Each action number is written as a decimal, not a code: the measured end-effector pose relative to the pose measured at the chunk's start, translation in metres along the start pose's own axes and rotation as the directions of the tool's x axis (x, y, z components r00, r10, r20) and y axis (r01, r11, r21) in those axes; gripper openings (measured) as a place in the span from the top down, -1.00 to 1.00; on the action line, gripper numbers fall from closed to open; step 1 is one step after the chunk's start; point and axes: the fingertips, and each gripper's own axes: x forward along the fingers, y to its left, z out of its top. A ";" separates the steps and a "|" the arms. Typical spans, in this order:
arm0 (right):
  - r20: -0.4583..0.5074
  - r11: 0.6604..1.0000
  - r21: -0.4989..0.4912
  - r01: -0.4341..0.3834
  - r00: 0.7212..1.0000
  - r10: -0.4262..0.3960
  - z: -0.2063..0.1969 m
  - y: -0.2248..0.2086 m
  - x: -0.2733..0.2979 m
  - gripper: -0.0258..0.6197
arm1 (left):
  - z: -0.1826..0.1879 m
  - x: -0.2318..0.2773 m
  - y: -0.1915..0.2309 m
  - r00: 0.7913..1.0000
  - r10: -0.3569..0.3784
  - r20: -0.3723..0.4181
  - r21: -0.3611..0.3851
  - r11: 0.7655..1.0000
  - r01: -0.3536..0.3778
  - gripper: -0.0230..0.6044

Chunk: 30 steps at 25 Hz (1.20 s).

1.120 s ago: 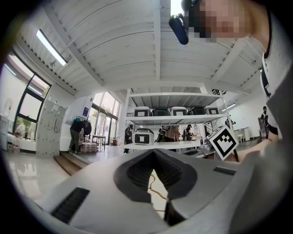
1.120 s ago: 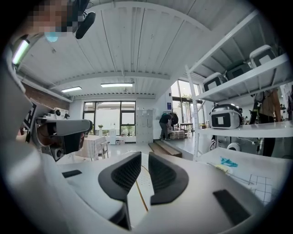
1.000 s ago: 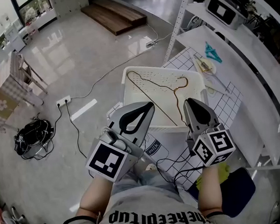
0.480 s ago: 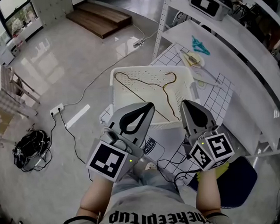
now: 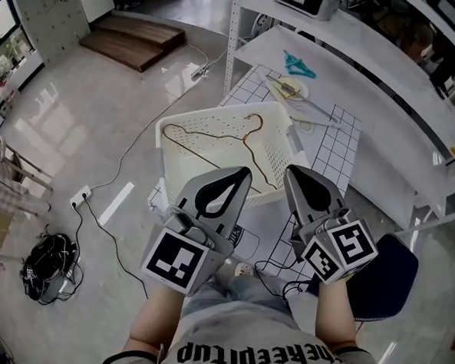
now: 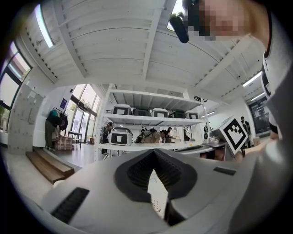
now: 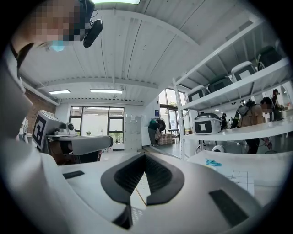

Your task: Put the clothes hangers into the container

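A white perforated container (image 5: pixel 172 164) stands on a grid-patterned sheet ahead of me. A brown wire hanger (image 5: pixel 209 138) lies inside it. A teal hanger (image 5: pixel 299 63) lies on the white shelf further back, with another pale hanger (image 5: pixel 286 87) on a plate beside it. My left gripper (image 5: pixel 241 172) is held up over the container's near rim, shut and empty; in the left gripper view (image 6: pixel 154 153) its tips meet. My right gripper (image 5: pixel 291 172) is raised beside it at the right, also shut with nothing between its pads (image 7: pixel 144 156).
A white shelf rack (image 5: pixel 375 76) runs along the right with boxes on it. Cables and a power strip (image 5: pixel 80 197) cross the shiny floor. A black bag (image 5: pixel 44 265) lies at the left, and a dark blue cushion (image 5: pixel 383 283) is near my right arm.
The head view has swung, so the container and shelf sit further left and higher in the picture. Both grippers stay raised side by side in front of me.
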 end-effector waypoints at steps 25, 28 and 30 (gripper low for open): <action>0.057 0.992 0.022 0.127 0.990 -0.128 0.011 0.001 -0.048 0.87 | 0.001 0.031 -0.053 0.973 -0.232 -0.009 -0.003 0.973 0.232 0.88; 0.065 0.989 0.013 0.147 0.987 -0.148 0.014 0.001 -0.053 0.88 | 0.002 0.032 -0.059 0.969 -0.248 -0.010 0.000 0.969 0.248 0.88; 0.071 0.988 0.011 0.157 0.985 -0.157 0.016 0.000 -0.056 0.88 | 0.004 0.032 -0.061 0.967 -0.255 -0.009 0.003 0.967 0.255 0.88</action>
